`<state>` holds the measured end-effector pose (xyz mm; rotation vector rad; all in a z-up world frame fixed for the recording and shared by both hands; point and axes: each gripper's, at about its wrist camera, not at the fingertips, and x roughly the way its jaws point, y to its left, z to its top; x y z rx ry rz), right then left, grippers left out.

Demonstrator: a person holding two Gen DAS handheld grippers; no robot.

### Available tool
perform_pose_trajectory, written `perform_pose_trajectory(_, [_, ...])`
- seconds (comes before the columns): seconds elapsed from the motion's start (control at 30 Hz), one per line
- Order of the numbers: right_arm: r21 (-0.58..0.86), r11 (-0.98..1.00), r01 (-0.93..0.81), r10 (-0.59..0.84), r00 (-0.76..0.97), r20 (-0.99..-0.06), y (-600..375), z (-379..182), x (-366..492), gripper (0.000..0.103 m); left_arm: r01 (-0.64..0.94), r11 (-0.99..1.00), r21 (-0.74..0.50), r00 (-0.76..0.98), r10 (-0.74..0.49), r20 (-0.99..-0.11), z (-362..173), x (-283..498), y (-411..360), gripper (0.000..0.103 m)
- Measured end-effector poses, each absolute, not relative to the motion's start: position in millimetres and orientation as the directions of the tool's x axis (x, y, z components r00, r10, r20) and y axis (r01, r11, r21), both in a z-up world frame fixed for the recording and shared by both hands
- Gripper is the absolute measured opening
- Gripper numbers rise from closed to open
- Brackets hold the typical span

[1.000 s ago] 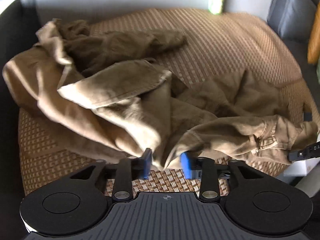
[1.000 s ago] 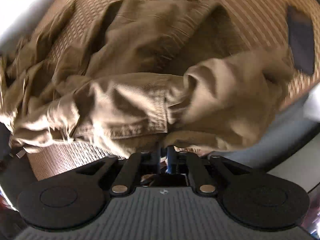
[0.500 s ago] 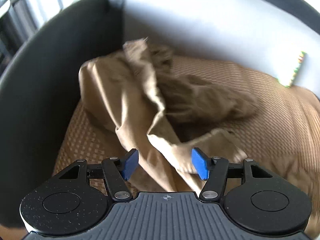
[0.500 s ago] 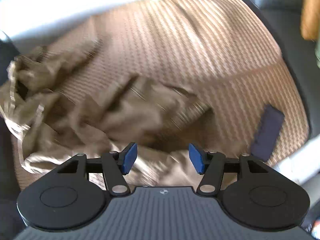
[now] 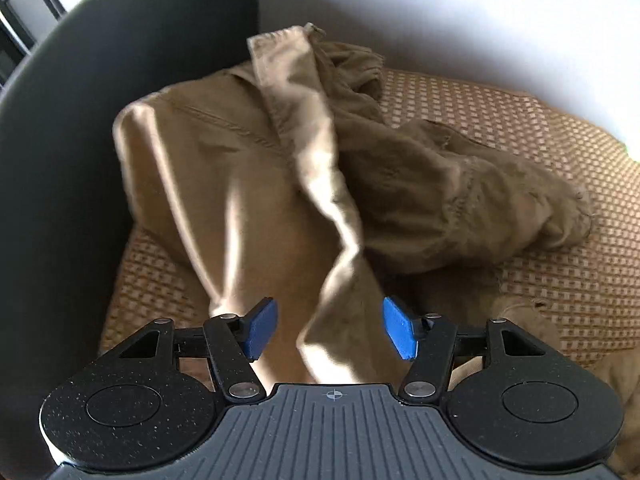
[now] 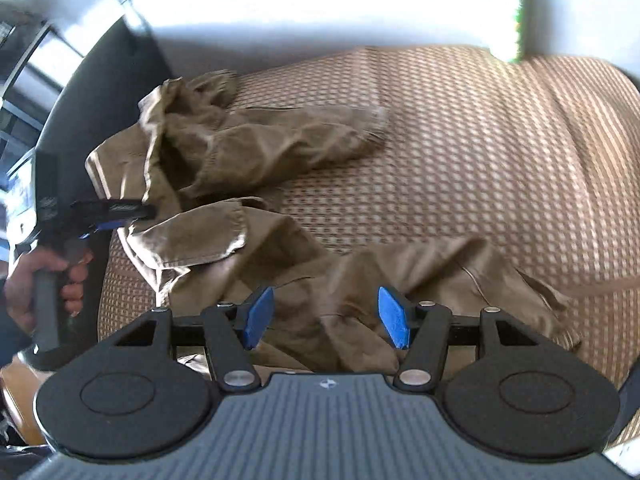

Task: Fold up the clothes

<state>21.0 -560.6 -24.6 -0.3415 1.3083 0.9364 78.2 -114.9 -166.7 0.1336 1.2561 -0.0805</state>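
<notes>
A crumpled tan garment lies on a woven brown mat, bunched against a dark armrest. My left gripper points down over its left end. Its jaws are closing, with a pale fold of the cloth running between the blue pads and touching neither. In the right wrist view the garment spreads from far left to near right. My right gripper hangs open above the near part of the cloth, holding nothing. The left gripper also shows at the left edge there, held by a hand.
A dark curved armrest walls off the left side and a white wall stands behind. The mat is bare to the right of the garment. A green-edged strip leans at the back right.
My right gripper opened, let go of the cloth and rose. My left gripper swung left over the garment's end by the armrest and opened wider.
</notes>
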Motion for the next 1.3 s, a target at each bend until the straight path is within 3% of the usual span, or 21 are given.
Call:
perform_pose_trajectory(0.03, [0.274, 0.600, -0.752, 0.387, -0.027, -0.922, -558, -23, 19, 0.063, 0.151, 0.988, 0.040, 0.301, -0.007, -0.954, -169, 80, -117, 0.037])
perform_pose_trajectory(0.1, [0.280, 0.596, -0.752, 0.383, -0.040, -0.923, -553, -24, 19, 0.063, 0.194, 0.980, 0.055, 0.298, -0.005, -0.954, -169, 79, -121, 0.006])
perform_pose_trajectory(0.13, [0.284, 0.597, -0.751, 0.382, -0.045, -0.923, -549, -24, 20, 0.063, 0.200, 0.978, 0.055, 0.311, -0.010, -0.950, -165, 77, -119, 0.002])
perform_pose_trajectory(0.3, [0.323, 0.566, -0.758, 0.402, -0.088, -0.911, -521, -29, 22, 0.063, 0.173, 0.984, -0.038, 0.418, -0.109, -0.902, -120, 47, -89, 0.000])
perform_pose_trajectory(0.43, [0.371, 0.492, -0.788, 0.438, -0.143, -0.887, -475, -30, 25, 0.063, 0.208, 0.978, -0.028, 0.480, -0.127, -0.868, -89, 16, -85, 0.000])
perform_pose_trajectory(0.7, [0.502, 0.284, -0.817, 0.502, -0.320, -0.804, -301, -30, 25, 0.064, 0.228, 0.973, -0.033, 0.513, -0.149, -0.846, -73, -12, -92, 0.000])
perform_pose_trajectory(0.77, [0.510, 0.236, -0.827, 0.512, -0.340, -0.789, -256, -32, 19, 0.068, 0.217, 0.975, -0.042, 0.516, -0.151, -0.843, -73, -13, -89, 0.000])
perform_pose_trajectory(0.83, [0.523, 0.231, -0.820, 0.519, -0.351, -0.779, -218, -43, 13, 0.073, 0.205, 0.977, -0.052, 0.519, -0.154, -0.841, -71, -14, -85, 0.000])
perform_pose_trajectory(1.07, [0.498, 0.335, -0.800, 0.403, -0.357, -0.843, -153, -105, -8, 0.073, 0.223, 0.975, -0.010, 0.533, -0.130, -0.836, -71, -23, -79, 0.000])
perform_pose_trajectory(1.13, [0.544, 0.352, -0.762, 0.393, -0.407, -0.825, -149, -117, -9, 0.062, 0.212, 0.977, -0.016, 0.529, -0.128, -0.839, -72, -24, -75, 0.000])
perform_pose_trajectory(1.17, [0.569, 0.362, -0.738, 0.383, -0.439, -0.813, -148, -120, -9, 0.036, 0.204, 0.979, -0.021, 0.527, -0.128, -0.840, -71, -23, -73, 0.000])
perform_pose_trajectory(1.2, [0.598, 0.364, -0.714, 0.404, -0.458, -0.792, -150, -116, -8, 0.022, 0.197, 0.980, -0.026, 0.524, -0.127, -0.842, -71, -22, -72, 0.000])
perform_pose_trajectory(1.3, [0.679, 0.317, -0.662, 0.508, -0.486, -0.711, -165, -88, -2, 0.018, 0.190, 0.981, -0.042, 0.514, -0.135, -0.847, -69, -22, -70, 0.000])
